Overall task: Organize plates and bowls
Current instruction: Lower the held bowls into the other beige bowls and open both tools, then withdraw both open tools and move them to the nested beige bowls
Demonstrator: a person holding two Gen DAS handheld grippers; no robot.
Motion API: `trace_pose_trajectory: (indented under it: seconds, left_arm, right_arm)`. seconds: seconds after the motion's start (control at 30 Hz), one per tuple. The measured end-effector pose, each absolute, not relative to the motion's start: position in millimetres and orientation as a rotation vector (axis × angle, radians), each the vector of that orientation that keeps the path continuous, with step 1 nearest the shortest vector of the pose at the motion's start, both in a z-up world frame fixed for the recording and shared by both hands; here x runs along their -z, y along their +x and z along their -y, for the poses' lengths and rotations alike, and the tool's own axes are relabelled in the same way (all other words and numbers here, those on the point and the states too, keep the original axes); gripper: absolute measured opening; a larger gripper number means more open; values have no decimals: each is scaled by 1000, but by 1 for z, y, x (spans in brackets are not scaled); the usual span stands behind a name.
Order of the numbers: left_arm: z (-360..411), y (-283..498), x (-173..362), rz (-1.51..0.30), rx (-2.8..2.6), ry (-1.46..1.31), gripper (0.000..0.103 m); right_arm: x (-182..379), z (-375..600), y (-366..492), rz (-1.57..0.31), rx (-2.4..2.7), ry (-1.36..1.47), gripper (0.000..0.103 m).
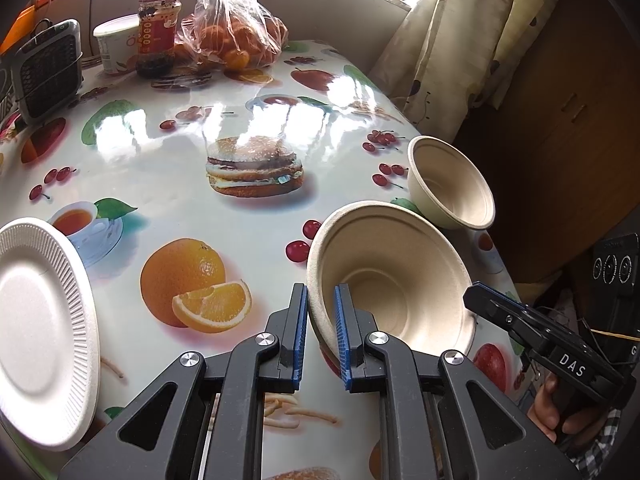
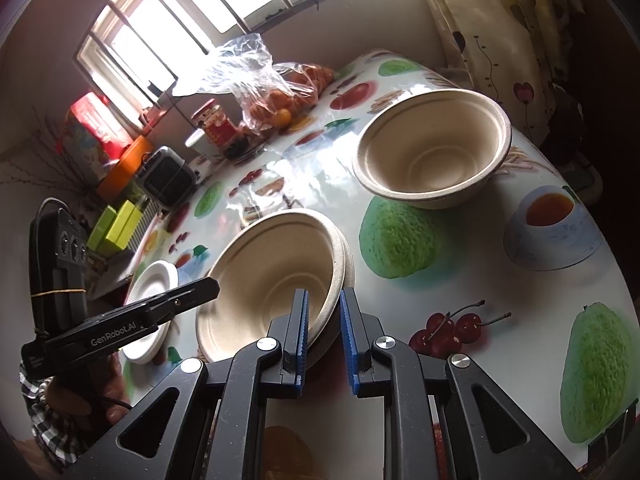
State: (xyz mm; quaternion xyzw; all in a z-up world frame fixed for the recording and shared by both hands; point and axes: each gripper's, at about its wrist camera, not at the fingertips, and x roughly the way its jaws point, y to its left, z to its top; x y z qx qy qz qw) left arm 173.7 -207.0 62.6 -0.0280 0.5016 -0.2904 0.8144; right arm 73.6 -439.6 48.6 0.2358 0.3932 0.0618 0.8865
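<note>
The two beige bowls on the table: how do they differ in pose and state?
The near bowl is tilted, its opening turned sideways; the far bowl stands upright on the table. The near bowl's rim is pinched by the left claw and the right claw; the far bowl stands free, untouched. The near bowl seems to be a nested pair, with doubled rims; the far bowl looks single. Both are beige, ridged and empty.
</note>
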Motion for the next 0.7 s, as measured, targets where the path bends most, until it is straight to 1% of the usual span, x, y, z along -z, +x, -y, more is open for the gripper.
trace_pose_trajectory:
  seconds: [0.23,0.43,0.5,0.6,0.7]
  left_arm:
    - [207,174,-62,-1070,620,-57,15]
    - [209,175,-63,-1068,627,-56,20]
    - [210,175,-62,-1072,624,-52,25]
    - [211,175,-61,-1075,623,-51,25]
    - [211,175,-60,-1076,622,-50,25]
  right_arm:
    - [-48,440,73,-817,-130,490,17]
    - [-48,441,74,-818,-130,490,17]
    - [-48,440,74,-819,-131,493,19]
    - [-48,440,73,-819,-126,496,22]
    - [-48,440,73,-819,-125,501,23]
